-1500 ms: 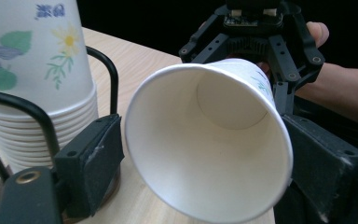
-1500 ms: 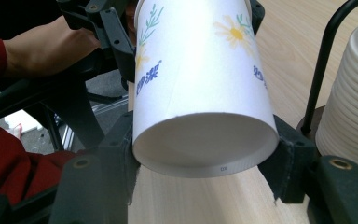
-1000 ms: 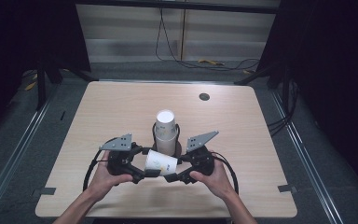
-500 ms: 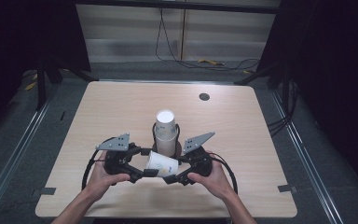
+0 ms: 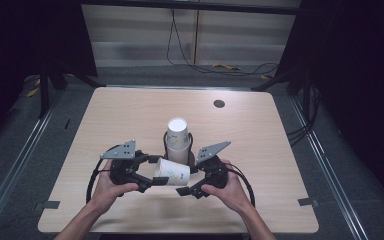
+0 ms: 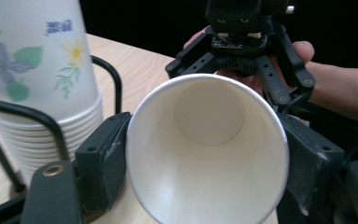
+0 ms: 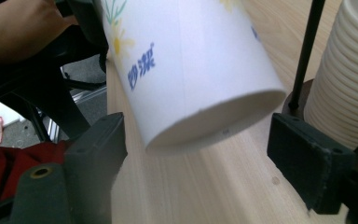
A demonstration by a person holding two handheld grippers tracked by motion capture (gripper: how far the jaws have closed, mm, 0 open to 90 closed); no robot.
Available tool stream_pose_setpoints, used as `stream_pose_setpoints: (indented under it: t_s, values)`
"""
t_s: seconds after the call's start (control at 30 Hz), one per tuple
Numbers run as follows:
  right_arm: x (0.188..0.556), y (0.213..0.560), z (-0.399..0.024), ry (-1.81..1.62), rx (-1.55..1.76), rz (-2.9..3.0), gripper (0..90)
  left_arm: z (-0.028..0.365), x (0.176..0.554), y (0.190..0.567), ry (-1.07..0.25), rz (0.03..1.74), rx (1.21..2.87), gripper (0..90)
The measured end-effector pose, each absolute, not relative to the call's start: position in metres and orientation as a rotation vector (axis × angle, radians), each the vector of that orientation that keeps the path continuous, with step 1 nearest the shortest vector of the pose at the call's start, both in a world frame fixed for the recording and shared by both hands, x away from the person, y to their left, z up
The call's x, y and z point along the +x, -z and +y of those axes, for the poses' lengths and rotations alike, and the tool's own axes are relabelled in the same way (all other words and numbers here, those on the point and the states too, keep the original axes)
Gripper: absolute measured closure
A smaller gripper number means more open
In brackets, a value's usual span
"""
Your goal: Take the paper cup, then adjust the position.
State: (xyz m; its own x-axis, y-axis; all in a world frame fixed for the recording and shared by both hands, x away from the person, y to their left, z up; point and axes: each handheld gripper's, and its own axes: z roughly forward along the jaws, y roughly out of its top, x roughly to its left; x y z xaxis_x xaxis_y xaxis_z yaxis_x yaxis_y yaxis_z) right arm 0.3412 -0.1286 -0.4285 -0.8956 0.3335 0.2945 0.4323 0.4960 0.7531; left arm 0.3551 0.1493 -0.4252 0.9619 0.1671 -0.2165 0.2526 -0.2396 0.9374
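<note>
A white paper cup (image 5: 172,171) with a flower print lies on its side in the air between my two grippers. My left gripper (image 5: 151,175) has just been closing and is shut on the cup's mouth (image 6: 205,154), with both pads (image 6: 105,163) pressed against the rim. My right gripper (image 5: 190,183) has just been opening. In the right gripper view it (image 7: 200,161) stands open around the cup's base (image 7: 191,70), with a gap on each side. The left gripper view looks through the cup toward the right gripper (image 6: 242,46).
Just behind the grippers a stack of the same cups (image 5: 177,134) stands upside down in a black wire holder (image 6: 107,74) on the wooden table (image 5: 260,130). That stack (image 7: 349,70) is close to my right jaw. A dark round grommet (image 5: 219,103) sits far back.
The left jaws have drawn in onto the cup's rim and the right jaws have spread off its base. Both hands and the cup have kept their place.
</note>
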Motion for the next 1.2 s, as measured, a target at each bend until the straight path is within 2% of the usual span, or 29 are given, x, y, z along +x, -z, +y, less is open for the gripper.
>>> stream_pose_setpoints:
  t_s: [0.53, 0.8, 1.2]
  values:
    - [0.337, 0.431, -0.154, 1.412, -0.916, -2.679, 14.1, 0.171, 0.361, 0.424, 0.021, 0.387, 1.848, 24.9]
    - [0.334, 0.431, -0.169, 1.464, -1.083, -2.704, 14.6, 0.187, 0.363, 0.420, -0.017, 0.427, 1.896, 24.8]
    - [0.335, 0.432, -0.183, 1.526, -1.149, -2.684, 14.5, 0.210, 0.371, 0.416, -0.060, 0.515, 1.908, 24.8]
